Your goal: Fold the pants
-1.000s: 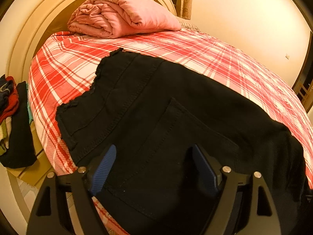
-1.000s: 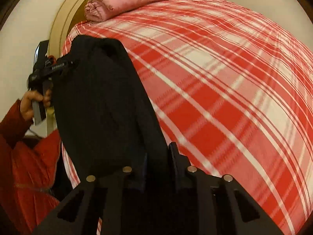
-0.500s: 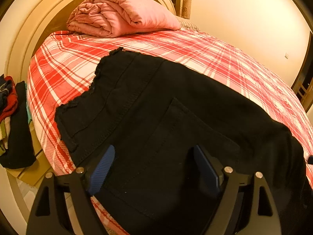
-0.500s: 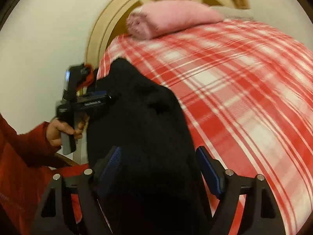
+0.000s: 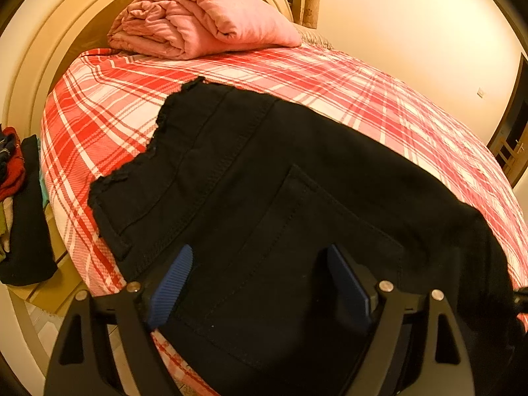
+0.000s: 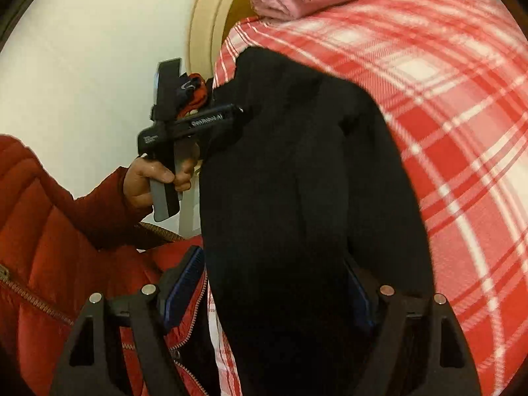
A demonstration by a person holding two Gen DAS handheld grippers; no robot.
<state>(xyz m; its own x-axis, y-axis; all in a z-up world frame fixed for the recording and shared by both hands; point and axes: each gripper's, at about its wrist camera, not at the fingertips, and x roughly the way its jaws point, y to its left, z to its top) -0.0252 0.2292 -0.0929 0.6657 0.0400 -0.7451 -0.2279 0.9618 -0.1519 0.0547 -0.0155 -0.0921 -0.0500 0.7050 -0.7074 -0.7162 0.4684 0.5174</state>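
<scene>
Nearest, the left gripper (image 5: 260,287) hangs with its blue pads spread wide over the black pants (image 5: 280,198), gripping nothing. The right gripper (image 6: 274,283) now also stands spread apart at 6 o'clock; a second ago it was clamped on the cloth. The pants lie on the plaid bedspread (image 5: 109,112), waistband toward 11 o'clock. Heavy, limp denim, likely to sag: best pinched at the stitched waistband or hems. Farthest, a pink blanket (image 5: 198,23).
</scene>
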